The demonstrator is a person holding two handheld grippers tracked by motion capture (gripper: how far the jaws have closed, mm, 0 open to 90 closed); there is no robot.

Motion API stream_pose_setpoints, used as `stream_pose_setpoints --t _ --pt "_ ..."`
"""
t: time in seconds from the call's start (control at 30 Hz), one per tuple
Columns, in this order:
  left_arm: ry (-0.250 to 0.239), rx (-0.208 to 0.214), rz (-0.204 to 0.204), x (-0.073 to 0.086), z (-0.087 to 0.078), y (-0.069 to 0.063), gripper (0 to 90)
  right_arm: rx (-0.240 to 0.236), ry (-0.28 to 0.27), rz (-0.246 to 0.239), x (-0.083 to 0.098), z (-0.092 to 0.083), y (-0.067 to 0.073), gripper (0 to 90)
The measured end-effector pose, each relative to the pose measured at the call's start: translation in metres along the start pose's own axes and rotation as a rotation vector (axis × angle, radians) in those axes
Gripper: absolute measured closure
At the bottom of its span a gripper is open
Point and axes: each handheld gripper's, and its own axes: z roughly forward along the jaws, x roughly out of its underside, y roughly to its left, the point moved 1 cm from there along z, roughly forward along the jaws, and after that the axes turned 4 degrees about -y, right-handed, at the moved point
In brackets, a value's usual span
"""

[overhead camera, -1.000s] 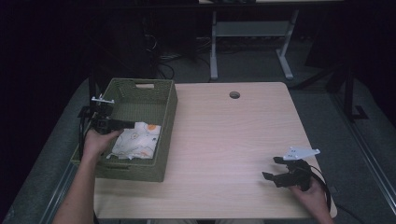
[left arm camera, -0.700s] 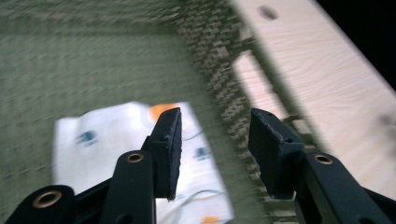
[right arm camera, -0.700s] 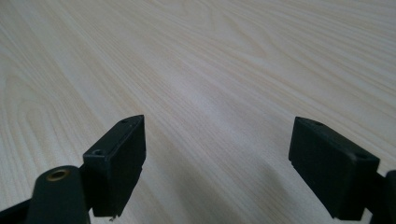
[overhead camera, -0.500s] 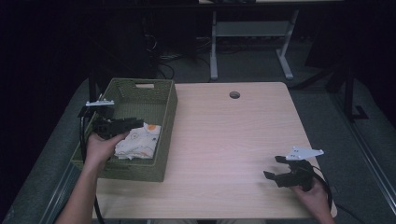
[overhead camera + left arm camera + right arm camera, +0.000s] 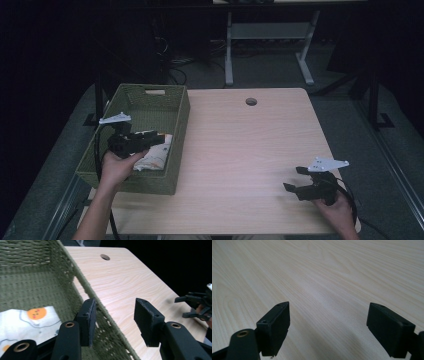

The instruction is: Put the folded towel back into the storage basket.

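Note:
A white cloth with fried-egg prints (image 5: 156, 159) lies in the near part of a green woven basket (image 5: 150, 102) at the table's left. The person's left hand holds my left gripper (image 5: 159, 137) just above the cloth, pointing right over the basket's right wall (image 5: 82, 282). Its jaws have just been opening and stand open with nothing between them. In the left gripper view (image 5: 115, 307) the cloth (image 5: 25, 322) lies below and to the left. My right gripper (image 5: 294, 179) rests low at the table's near right, open and empty, over bare wood (image 5: 328, 315).
The light wooden table (image 5: 240, 145) has a round cable hole (image 5: 251, 101) near its far edge. Beyond it stand a white desk frame (image 5: 270, 35) and cables on a dark floor. From the left gripper view the right gripper (image 5: 180, 307) shows far right.
The left gripper has moved nearer and rightward over the basket, rising slightly, and its jaws stand wider. The cloth lies flatter in the basket. The right gripper has stayed put.

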Motion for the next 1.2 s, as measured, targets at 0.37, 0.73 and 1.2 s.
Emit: stream_pose_setpoints --t 0.37,0.73,1.2 --pt "-0.032 0.061 0.025 0.0 0.006 -0.022 51.1 0.005 -0.009 -0.001 0.0 -0.004 0.0 18.4" --pt "-0.02 0.106 0.068 0.003 0.016 -0.045 50.3 0.007 -0.015 -0.006 -0.001 -0.006 0.0 18.2" --pt "-0.004 0.183 0.131 0.006 0.043 -0.093 50.3 0.01 -0.019 0.001 -0.002 -0.008 0.0 18.1"
